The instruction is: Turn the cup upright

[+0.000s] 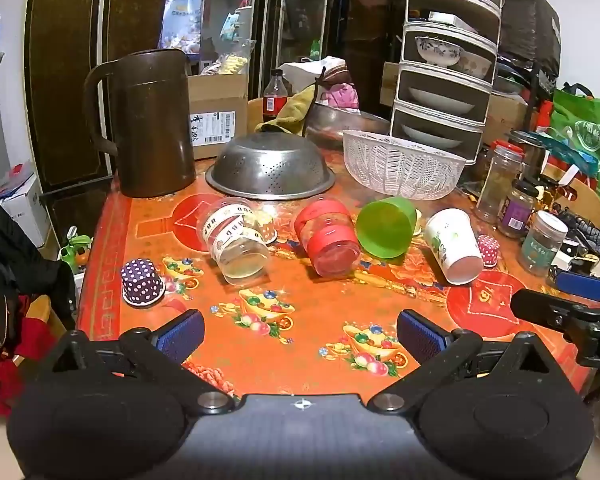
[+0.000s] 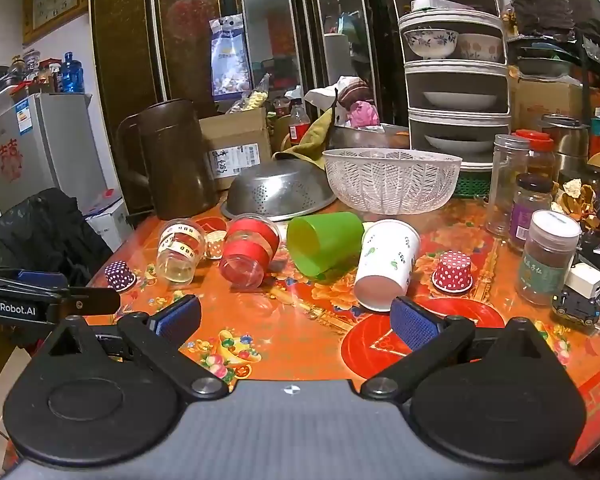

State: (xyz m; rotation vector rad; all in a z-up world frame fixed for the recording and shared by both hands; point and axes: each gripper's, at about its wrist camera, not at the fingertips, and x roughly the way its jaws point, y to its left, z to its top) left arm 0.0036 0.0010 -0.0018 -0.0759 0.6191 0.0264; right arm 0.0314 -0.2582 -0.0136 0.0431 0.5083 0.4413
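Fingers spread wide and empty on both the left gripper [image 1: 300,334] and right gripper [image 2: 296,320], hovering short of four cups lying tipped on the orange table [image 1: 320,312].

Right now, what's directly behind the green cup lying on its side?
Behind the green cup stands the white plastic basket, with the upturned steel colander to its left. The tabletop between cup and basket is hidden.

Black tongs [image 1: 300,336] w/ blue pads [image 1: 182,334]
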